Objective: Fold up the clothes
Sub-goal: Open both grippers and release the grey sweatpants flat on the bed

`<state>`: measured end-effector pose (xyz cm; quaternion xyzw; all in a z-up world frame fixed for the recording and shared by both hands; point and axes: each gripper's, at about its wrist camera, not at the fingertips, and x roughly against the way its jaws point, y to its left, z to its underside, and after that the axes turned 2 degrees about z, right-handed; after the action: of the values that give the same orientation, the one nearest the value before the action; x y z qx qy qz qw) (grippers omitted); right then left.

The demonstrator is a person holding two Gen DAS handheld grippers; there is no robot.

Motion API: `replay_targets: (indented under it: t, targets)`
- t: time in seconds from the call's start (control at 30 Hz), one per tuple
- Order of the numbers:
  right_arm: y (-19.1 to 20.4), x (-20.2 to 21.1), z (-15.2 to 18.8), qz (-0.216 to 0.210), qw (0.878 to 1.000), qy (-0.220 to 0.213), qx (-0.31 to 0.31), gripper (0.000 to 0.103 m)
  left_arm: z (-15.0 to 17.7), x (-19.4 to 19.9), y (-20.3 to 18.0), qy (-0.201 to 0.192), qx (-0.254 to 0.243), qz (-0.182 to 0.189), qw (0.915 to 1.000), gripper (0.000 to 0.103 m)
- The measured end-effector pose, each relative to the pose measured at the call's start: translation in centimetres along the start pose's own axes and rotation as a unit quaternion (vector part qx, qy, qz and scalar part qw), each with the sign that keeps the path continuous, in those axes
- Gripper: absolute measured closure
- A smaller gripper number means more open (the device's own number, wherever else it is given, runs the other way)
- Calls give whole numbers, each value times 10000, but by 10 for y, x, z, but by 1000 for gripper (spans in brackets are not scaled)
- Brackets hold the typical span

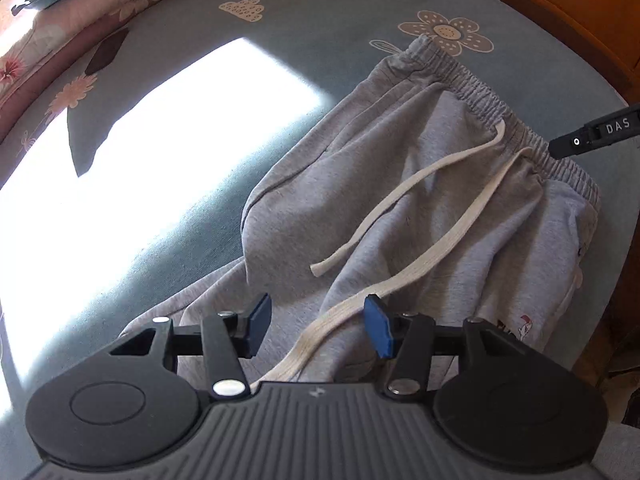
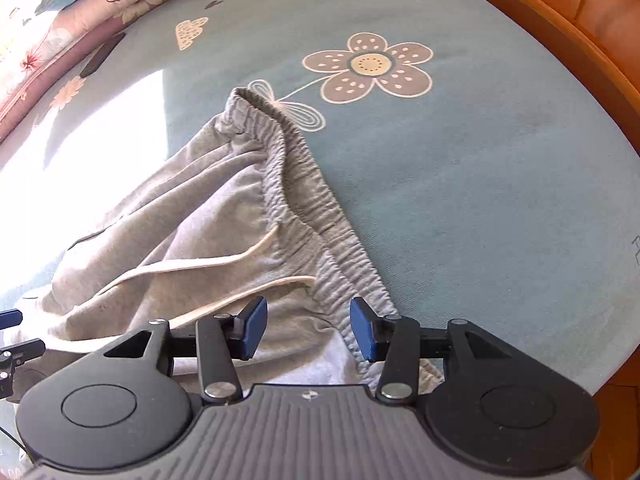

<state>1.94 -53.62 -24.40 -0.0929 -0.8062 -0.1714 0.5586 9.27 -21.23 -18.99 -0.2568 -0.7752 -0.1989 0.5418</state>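
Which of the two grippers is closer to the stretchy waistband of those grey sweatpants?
Right. The right gripper hangs open directly over the waistband; the left gripper hangs open lower down the sweatpants, over a drawstring.

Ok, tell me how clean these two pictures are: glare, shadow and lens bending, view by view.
Left wrist view: a sunlit patch on the bedsheet is blown out to pure white; the grey sweatpants lie in even shade, sharp. Right wrist view: the same glare washes out the left edge; the wooden bed frame bows into a curve from the fisheye. No motion blur in either.
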Motion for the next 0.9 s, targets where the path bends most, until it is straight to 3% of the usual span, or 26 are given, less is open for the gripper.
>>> replay_targets:
  t: [0.3,0.47,0.57,0.73,0.9]
  targets:
    - [100,-5,11,-715,9938,387,755,52,42,29,52,-299,1021,68,9943,51]
    - [134,-6,16,-780,9891,502,1140,52,65,34,101,-446,1473,-285,9877,51]
    - [146,-8,16,-766,9880,508,1243,52,85,23,141,-249,2038,-426,9778,53]
    - [168,-15,13,-705,9854,518,1464,52,125,1,188,22,3129,69,9498,55]
    - [189,-18,12,-703,9832,501,1608,52,150,-19,189,251,3350,355,9412,55]
